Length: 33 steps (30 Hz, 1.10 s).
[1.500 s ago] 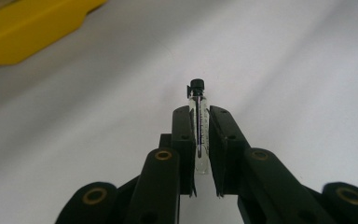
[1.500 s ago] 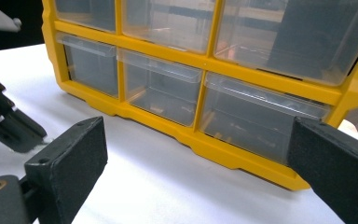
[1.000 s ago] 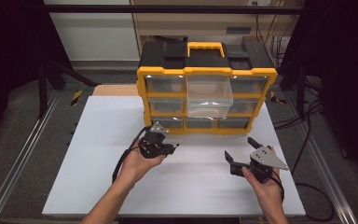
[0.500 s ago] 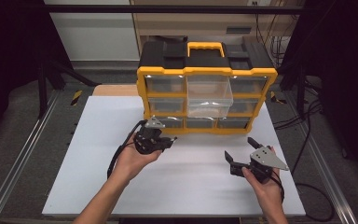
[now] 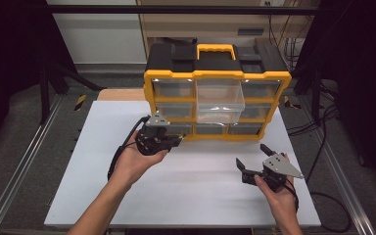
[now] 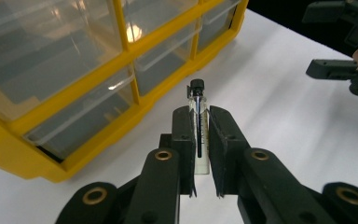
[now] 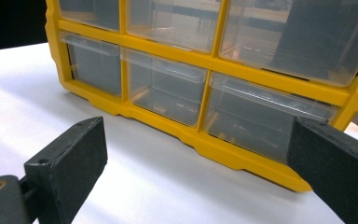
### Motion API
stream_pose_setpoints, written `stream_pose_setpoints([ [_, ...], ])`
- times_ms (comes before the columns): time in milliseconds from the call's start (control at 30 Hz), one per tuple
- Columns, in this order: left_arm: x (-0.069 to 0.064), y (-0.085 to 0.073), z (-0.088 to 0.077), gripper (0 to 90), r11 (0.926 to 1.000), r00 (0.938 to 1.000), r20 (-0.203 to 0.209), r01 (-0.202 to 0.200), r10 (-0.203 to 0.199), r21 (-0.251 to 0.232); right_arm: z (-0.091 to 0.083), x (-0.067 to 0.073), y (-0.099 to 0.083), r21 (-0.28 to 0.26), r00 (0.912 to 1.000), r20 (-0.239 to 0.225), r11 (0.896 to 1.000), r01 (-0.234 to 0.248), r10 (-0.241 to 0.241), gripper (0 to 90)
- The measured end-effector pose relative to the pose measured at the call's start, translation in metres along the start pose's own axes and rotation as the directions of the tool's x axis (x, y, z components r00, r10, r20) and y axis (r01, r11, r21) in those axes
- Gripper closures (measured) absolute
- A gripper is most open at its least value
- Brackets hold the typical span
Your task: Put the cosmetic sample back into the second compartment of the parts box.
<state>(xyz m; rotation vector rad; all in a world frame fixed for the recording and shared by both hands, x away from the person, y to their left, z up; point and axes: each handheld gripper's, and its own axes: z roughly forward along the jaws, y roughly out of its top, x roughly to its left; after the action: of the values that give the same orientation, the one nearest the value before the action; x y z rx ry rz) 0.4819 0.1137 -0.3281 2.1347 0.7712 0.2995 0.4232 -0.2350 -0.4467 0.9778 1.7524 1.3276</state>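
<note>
Left gripper [image 6: 199,154] is pinching a little glass vial [image 6: 198,126] by its body, black cap poking out past the jaw tips. Looks light, slick and breakable, so I'd grip mid-body, gently. Right gripper [image 5: 254,157] sits spread wide, nothing in it.

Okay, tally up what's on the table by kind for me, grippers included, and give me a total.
Yellow drawer organizers: 1
Small glass vials with black caps, clamped in the left gripper: 1
Hand-held grippers, counting that one and the open right gripper: 2
Total: 4
</note>
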Motion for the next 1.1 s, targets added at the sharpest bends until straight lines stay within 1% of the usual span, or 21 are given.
stream_pose_setpoints([
  [233, -0.003, 0.011, -0.009, 81.0, 0.9990, 0.9998, -0.005, -0.021, 0.021, -0.039, 0.000, 0.000, 0.000, 0.000, 1.0000, 0.002, 1.000, 0.001, -0.001, 5.7],
  [467, -0.008, 0.020, -0.017, 81.0, 0.9973, 0.9992, -0.003, -0.040, 0.040, -0.062, -0.001, 0.000, 0.000, -0.001, 1.0000, 0.002, 1.000, -0.001, 0.001, 5.5],
  [733, -0.011, 0.025, -0.021, 81.0, 0.9957, 0.9987, -0.002, -0.052, 0.052, -0.077, -0.001, -0.001, 0.000, -0.002, 1.0000, 0.002, 1.000, 0.000, 0.000, 5.5],
  [1100, -0.012, 0.035, -0.032, 81.0, 0.9907, 0.9978, -0.010, -0.066, 0.065, -0.119, -0.001, -0.001, 0.000, -0.001, 1.0000, 0.003, 1.000, 0.002, -0.002, 5.6],
])
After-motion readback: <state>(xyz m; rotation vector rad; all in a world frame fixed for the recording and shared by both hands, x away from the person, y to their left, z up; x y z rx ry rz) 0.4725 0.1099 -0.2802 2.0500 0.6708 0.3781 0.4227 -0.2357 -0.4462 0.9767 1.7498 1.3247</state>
